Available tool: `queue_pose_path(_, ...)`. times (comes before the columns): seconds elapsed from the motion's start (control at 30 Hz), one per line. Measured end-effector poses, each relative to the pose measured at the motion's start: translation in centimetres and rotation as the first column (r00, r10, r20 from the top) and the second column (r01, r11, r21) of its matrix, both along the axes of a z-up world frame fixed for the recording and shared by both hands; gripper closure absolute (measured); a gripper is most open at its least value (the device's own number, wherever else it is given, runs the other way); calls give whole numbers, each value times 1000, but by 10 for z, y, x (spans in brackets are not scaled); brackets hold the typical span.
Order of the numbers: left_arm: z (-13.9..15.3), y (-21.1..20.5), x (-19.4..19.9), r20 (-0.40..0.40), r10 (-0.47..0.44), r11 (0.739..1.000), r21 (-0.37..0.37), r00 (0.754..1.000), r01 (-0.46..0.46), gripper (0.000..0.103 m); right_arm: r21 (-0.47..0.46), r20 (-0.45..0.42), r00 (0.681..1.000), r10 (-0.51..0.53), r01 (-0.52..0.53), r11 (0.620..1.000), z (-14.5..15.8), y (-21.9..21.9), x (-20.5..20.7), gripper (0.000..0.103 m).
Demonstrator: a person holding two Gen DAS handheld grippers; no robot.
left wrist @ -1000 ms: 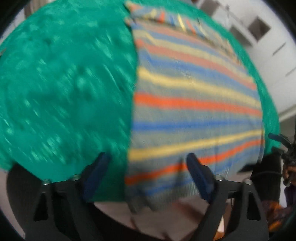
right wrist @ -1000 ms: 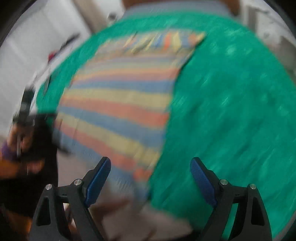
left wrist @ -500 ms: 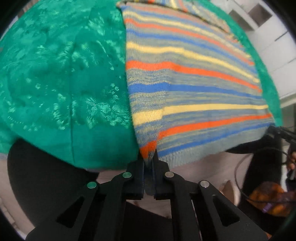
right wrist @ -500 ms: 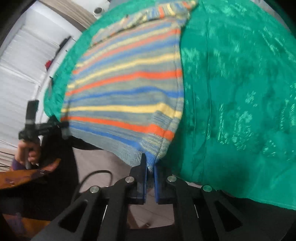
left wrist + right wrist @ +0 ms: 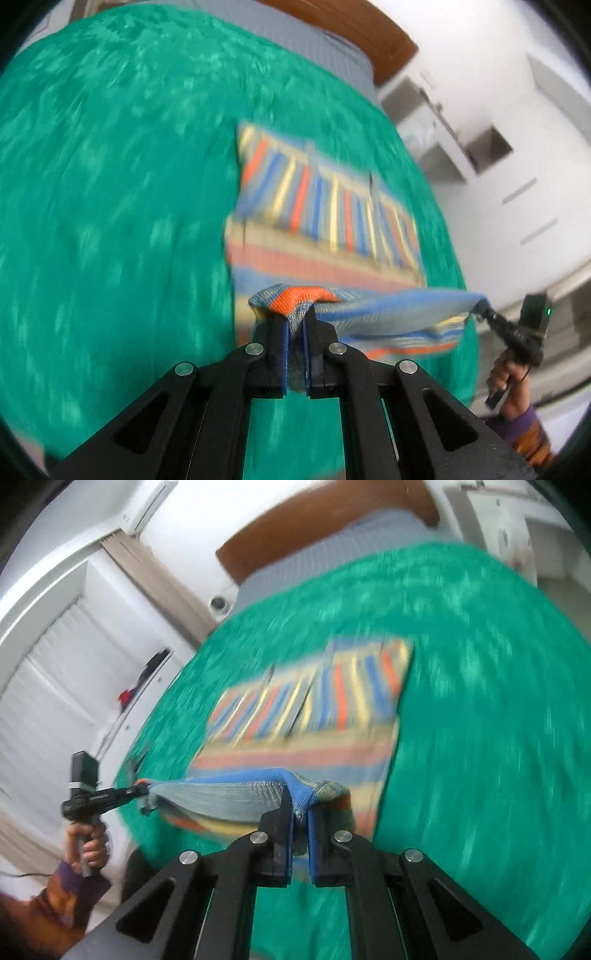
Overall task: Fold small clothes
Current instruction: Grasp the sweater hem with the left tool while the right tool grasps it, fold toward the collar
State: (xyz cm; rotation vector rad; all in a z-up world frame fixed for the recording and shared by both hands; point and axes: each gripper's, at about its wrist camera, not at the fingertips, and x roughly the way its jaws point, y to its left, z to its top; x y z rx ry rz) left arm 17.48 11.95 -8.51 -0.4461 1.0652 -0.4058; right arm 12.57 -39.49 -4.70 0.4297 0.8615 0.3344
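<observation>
A striped knit garment (image 5: 325,225) in grey, orange, blue and yellow lies on a green bedspread (image 5: 110,192). My left gripper (image 5: 294,325) is shut on its near left corner and holds it raised above the bed. My right gripper (image 5: 301,808) is shut on the near right corner of the garment (image 5: 306,716). The near hem hangs stretched between the two grippers. The right gripper also shows in the left wrist view (image 5: 480,307), and the left gripper in the right wrist view (image 5: 142,789). The far half of the garment lies flat, blurred.
A wooden headboard (image 5: 354,29) and a grey mattress end (image 5: 332,542) stand at the far end of the bed. White cupboards (image 5: 480,122) stand on the right and white shutter doors (image 5: 55,686) on the left. The bedspread (image 5: 498,720) spreads wide around the garment.
Both grippers, shut on the near corners, have lifted the hem off the bed edge and carried it forward over the garment. The views now look further up the bed.
</observation>
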Motion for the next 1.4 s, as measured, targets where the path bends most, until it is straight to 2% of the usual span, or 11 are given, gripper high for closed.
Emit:
queue_pose_path(0.3,-38,-25,166,-79,108,994,34,991,-105,97,-64,-67,994,-81,76,995,-36,-7,181,97)
queue_pose_path(0.43,-55,-14,195,-109,195,980,73,975,-187,69,-95,-119,981,-156,145,985,-65,-18,220,83)
queue_pose_path(0.5,-38,3,186,-40,228,971,78,973,-225,35,-77,-88,984,-157,150,986,-58,-26,215,78)
queue_pose_path(0.57,-23,12,174,30,210,971,107,977,-212,30,-94,-61,991,-121,115,989,-45,-27,205,78)
queue_pose_path(0.73,-18,-11,145,13,-101,986,134,995,99,29,-107,-195,968,157,-180,978,-40,11,196,78)
queue_pose_path(0.83,-40,-59,147,-73,-283,938,186,956,292,27,-93,-307,918,250,-290,952,-63,48,219,76)
queue_pose_path(0.9,-51,-87,164,-58,-285,904,315,957,289,27,-175,-305,930,204,-265,948,-78,66,248,76)
queue_pose_path(0.97,-53,-92,189,-37,-209,915,345,977,209,27,-214,-217,968,127,-174,961,-79,71,271,76)
queue_pose_path(1.1,-36,-59,204,37,1,969,246,999,-10,26,-175,-24,999,23,-27,984,-45,67,267,70)
queue_pose_path(1.33,-41,-55,109,87,-166,955,263,982,138,24,-192,-99,955,280,-294,936,-37,83,180,60)
queue_pose_path(1.4,-60,-54,86,38,-190,934,314,981,169,54,-205,-165,915,369,-398,894,-56,89,144,60)
